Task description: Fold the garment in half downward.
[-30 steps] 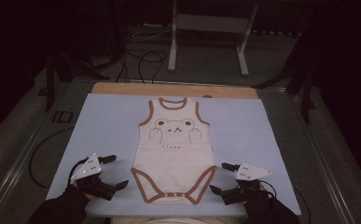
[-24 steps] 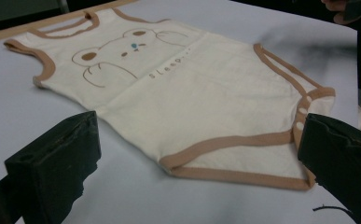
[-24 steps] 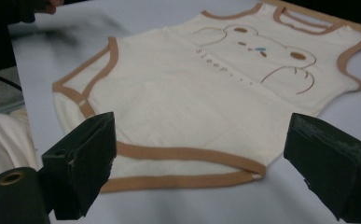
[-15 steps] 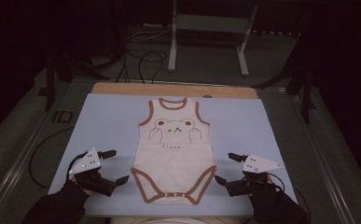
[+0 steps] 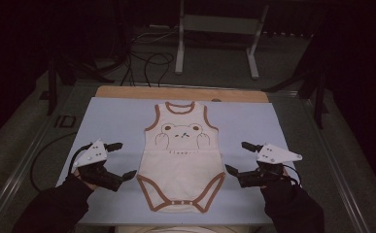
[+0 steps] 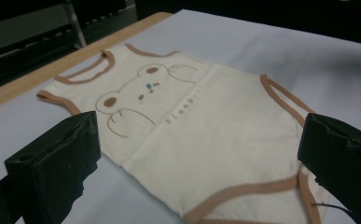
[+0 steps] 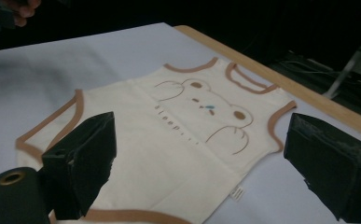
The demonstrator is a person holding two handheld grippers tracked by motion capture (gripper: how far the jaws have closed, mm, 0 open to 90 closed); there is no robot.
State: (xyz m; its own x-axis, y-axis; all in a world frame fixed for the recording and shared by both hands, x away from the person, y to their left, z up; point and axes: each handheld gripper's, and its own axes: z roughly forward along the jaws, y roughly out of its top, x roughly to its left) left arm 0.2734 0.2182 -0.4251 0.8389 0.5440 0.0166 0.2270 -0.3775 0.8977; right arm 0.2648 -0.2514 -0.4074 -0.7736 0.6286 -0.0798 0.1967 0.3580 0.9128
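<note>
Each hand-held gripper (image 5: 120, 159) has black jaws and a grey three-cornered plate; the sleeves (image 5: 54, 208) are dark.

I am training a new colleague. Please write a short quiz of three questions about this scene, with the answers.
1. True or false: the bodysuit lies flat, front side up, on the blue mat.
2. Which animal face is printed on its chest?
A. rabbit
B. bear
C. duck
3. Fill in: the left tool and the right tool each have jaws that stand ____, holding nothing.

Key: 1 true; 2 B; 3 open.
</note>
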